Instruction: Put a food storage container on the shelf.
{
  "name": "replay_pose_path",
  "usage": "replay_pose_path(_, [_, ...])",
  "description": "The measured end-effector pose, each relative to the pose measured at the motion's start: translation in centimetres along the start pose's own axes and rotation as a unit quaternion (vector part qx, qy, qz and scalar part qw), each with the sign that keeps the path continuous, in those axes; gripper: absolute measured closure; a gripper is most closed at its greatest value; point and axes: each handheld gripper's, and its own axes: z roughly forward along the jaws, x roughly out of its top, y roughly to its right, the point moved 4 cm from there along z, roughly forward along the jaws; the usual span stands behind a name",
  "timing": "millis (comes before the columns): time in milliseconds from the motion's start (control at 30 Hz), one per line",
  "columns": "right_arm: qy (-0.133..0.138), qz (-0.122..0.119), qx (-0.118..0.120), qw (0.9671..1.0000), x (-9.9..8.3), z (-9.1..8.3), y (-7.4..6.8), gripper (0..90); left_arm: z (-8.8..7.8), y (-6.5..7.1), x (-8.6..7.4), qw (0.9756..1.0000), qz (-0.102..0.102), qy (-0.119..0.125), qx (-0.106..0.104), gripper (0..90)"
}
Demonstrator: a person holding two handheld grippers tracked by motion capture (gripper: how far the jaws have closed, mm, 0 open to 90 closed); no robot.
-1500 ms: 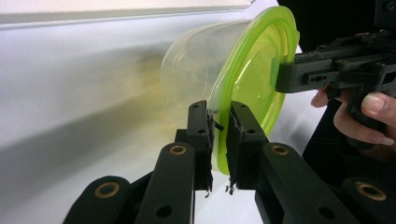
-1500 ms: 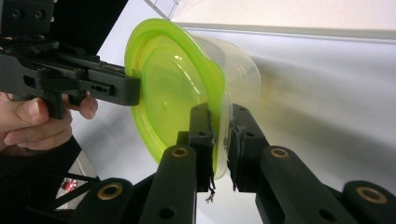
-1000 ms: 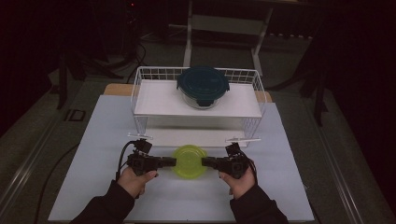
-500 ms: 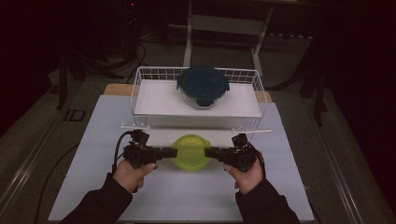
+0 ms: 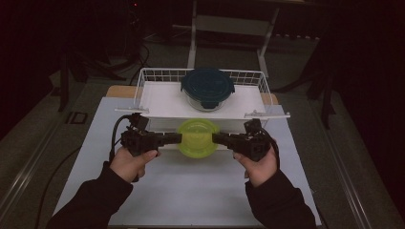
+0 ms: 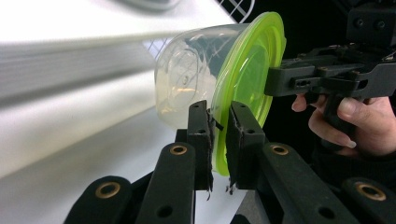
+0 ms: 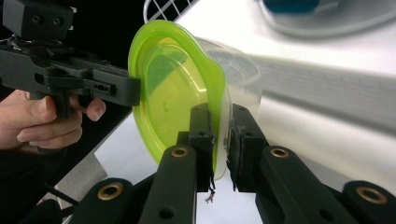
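Observation:
A clear plastic container with a lime-green lid [image 5: 197, 136] hangs in the air between my two grippers, just in front of the white wire basket [image 5: 143, 78]. My left gripper [image 5: 175, 139] is shut on the lid's left rim, and my right gripper [image 5: 218, 139] is shut on its right rim. In the left gripper view the jaws pinch the green lid's edge [image 6: 219, 140], with the clear tub [image 6: 187, 88] beyond. The right gripper view has the same pinch on the lid [image 7: 173, 88] from the opposite side. A round container with a dark teal lid [image 5: 207, 87] sits inside the basket.
The basket stands at the back of a white table mat [image 5: 191, 191]. A metal frame stand [image 5: 229, 28] rises behind the table in the dark. A cable [image 5: 114, 133] loops from my left gripper. Both forearms in dark sleeves come in from the bottom.
Both grippers have lifted the green-lidded container up off the mat and carried it toward the basket's front edge. The teal-lidded container has not moved.

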Motion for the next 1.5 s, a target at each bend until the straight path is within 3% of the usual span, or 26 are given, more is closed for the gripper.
replay_pose_path(467, [0.034,-0.023,-0.005,0.9991,4.7,-2.0,-0.7,81.0,-1.0,1.8,4.6,0.9991,0.027,0.031,-0.004,80.4])
replay_pose_path(900, [0.053,-0.029,-0.011,0.9981,8.7,-2.6,-0.7,81.1,-1.4,2.1,8.8,0.9979,0.046,0.046,0.002,80.5])
replay_pose_path(1267, [0.056,-0.007,-0.029,0.998,11.3,-2.0,1.3,81.0,0.4,0.9,11.8,0.9983,0.03,0.047,0.013,80.5])
replay_pose_path(1500, [0.045,0.007,-0.035,0.9984,12.2,-1.5,2.6,80.9,1.5,-0.1,12.5,0.9987,0.01,0.048,0.015,80.3])
